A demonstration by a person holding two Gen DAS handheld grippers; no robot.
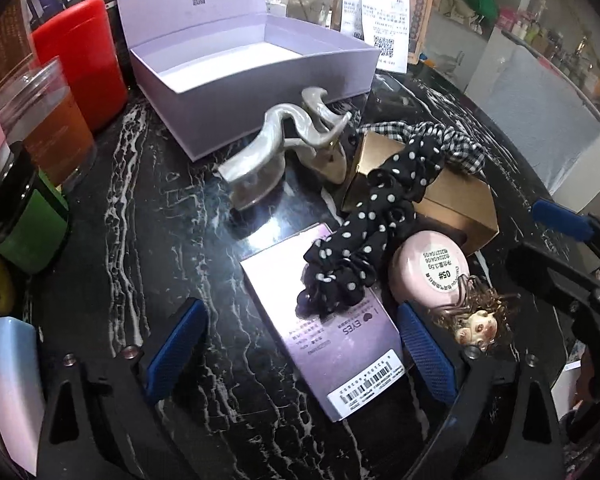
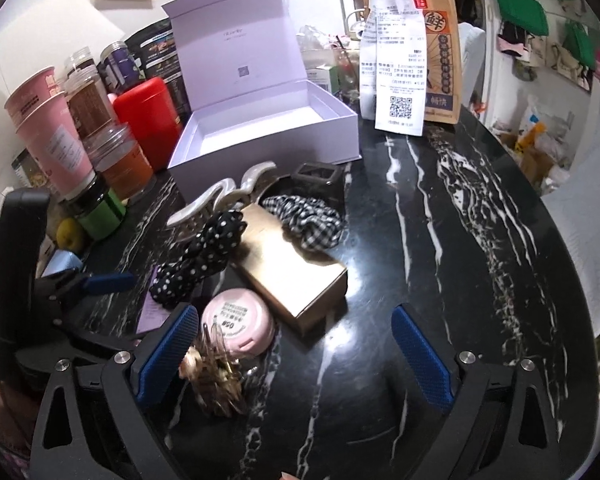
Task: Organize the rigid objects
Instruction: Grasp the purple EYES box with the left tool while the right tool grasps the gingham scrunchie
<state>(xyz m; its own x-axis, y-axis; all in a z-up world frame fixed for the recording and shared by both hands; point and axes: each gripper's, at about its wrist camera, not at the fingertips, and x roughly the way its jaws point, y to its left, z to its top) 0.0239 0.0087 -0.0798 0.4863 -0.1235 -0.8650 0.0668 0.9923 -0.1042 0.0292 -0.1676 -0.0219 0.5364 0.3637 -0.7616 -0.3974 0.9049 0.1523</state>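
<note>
- The purple carton (image 1: 332,336) lies flat on the dark marble surface (image 1: 140,240) at lower centre of the left wrist view, between the pads of your left gripper (image 1: 300,356), which is spread wide and not pressing on it.
- The black dotted scrunchie (image 1: 364,236) is draped over the carton's far end and up onto the gold box (image 1: 456,208). Lift the carton as it sits, and I'd expect the scrunchie to drag along or slide off and tug the gold box.
- The pink round compact (image 1: 428,268) and the small doll head (image 1: 476,324) sit just beside the right-hand pad. Close carelessly and you may knock the compact rolling or catch the doll's hair.
- The pearly hair claw (image 1: 276,144) stands near the open lilac box (image 1: 256,60) in the upper middle, so a carton carried low could clip it.
- Jars and the red canister (image 1: 84,60) crowd the left edge; a wide swing there could topple them.
- Your right gripper (image 2: 296,352) is also spread and empty at the bottom of its view, its left pad beside the doll head (image 2: 216,372), so a nudge could push that clutter into the carton.
</note>
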